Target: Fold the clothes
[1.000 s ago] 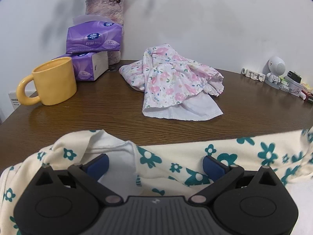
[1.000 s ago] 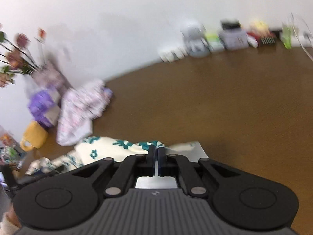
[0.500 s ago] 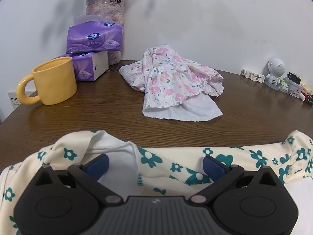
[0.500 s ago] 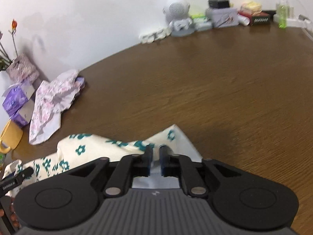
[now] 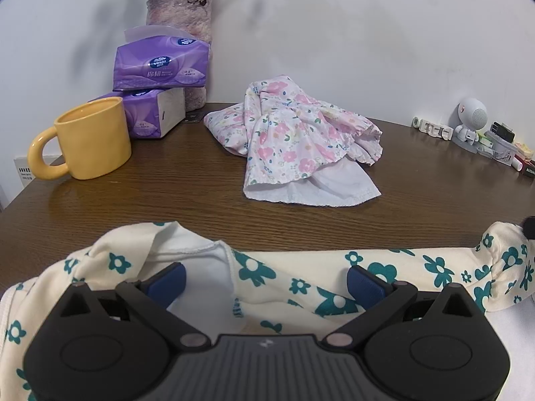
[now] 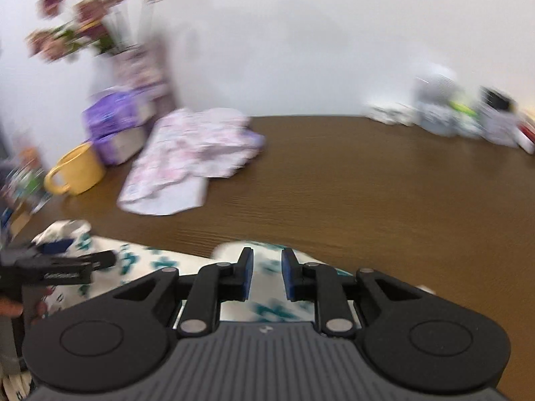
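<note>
Cream garment w/ teal flowers lies along the near edge of the brown wooden table, stretched left to right, white lining showing at its left end. Left gripper hangs over it w/ jaws spread wide, blue pads well apart, nothing pinched; cloth sits under and between them. Right gripper has just been opening: jaws now part-way apart, the same cloth visible in the gap, pads not pressing it (right view is motion-blurred, so fine contact is hard to read). Farther back, mid-table, a pink floral garment lies crumpled. Yellow mug at left, two purple tissue packs stacked behind it, vase behind those by the wall.
</note>
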